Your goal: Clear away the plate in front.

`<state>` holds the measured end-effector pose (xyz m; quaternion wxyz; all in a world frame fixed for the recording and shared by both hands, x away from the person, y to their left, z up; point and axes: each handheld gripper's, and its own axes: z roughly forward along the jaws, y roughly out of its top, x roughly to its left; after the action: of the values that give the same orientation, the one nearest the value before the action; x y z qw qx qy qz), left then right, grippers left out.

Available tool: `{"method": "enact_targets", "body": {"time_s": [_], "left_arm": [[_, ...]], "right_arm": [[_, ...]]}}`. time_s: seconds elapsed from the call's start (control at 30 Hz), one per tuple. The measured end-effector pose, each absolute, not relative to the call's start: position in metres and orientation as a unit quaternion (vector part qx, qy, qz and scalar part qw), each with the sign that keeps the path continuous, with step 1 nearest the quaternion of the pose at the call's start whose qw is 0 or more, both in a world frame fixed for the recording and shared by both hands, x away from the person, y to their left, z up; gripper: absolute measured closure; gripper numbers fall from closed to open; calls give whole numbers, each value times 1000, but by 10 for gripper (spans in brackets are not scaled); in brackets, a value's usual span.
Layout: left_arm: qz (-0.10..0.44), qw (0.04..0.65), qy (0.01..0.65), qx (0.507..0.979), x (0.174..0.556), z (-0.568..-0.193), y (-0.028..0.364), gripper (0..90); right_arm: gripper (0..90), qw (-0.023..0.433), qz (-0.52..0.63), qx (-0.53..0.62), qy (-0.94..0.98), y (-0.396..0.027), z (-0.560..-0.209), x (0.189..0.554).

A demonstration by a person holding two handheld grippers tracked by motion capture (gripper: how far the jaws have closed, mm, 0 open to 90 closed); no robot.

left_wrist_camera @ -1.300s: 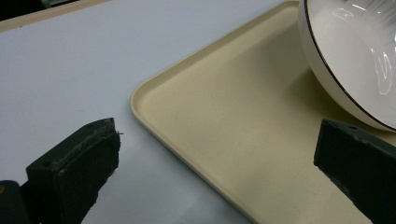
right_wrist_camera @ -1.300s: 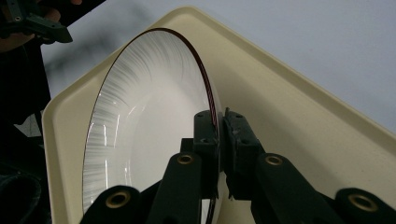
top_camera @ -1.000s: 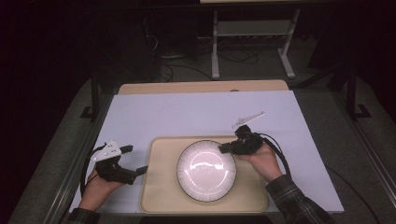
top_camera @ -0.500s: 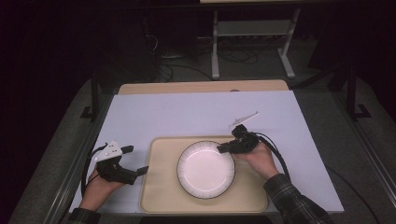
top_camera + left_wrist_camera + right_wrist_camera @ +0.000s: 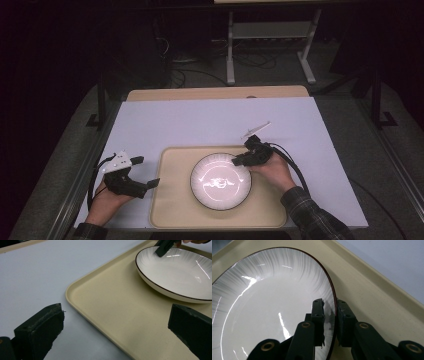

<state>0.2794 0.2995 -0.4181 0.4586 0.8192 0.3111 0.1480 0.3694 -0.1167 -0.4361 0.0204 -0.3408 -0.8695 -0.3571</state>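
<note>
Right gripper (image 5: 329,315) fingers are clamping the plate (image 5: 220,180) rim; thin glazed edge risks slipping out. Left gripper (image 5: 134,181) fingers are standing apart, empty.

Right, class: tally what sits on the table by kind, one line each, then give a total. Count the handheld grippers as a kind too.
Trays: 1, the beige tray
Plates: 1, the white plate, on the tray
Grippers: 2, the left gripper and the right gripper
Total: 4
</note>
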Motion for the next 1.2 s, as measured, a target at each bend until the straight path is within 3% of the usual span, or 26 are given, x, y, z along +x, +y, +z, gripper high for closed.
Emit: {"method": "enact_targets", "body": {"time_s": [0.07, 0.17, 0.23, 0.27, 0.3, 0.4, 0.87, 1.2], "left_arm": [[147, 458, 311, 820, 279, -418, 299, 0], [146, 458, 310, 820, 279, -419, 299, 0], [146, 457, 309, 821, 279, -419, 299, 0], [146, 458, 310, 821, 279, -419, 299, 0], [146, 458, 310, 821, 279, -419, 299, 0], [147, 457, 308, 822, 279, -418, 299, 0], [145, 458, 309, 821, 279, -418, 300, 0], [144, 459, 310, 820, 279, -418, 300, 0]], "right_arm": [[756, 14, -354, -336, -873, -116, -436, 369], [652, -1, -359, -337, -870, -117, -432, 366], [538, -6, -371, -340, -864, -120, -429, 366], [439, -13, -376, -348, -859, -123, -426, 365], [439, -13, -376, -348, -859, -123, -426, 365], [248, -26, -388, -356, -850, -131, -420, 364], [16, -131, -431, -358, -818, -168, -393, 336], [1, -162, -457, -366, -794, -198, -390, 312]]}}
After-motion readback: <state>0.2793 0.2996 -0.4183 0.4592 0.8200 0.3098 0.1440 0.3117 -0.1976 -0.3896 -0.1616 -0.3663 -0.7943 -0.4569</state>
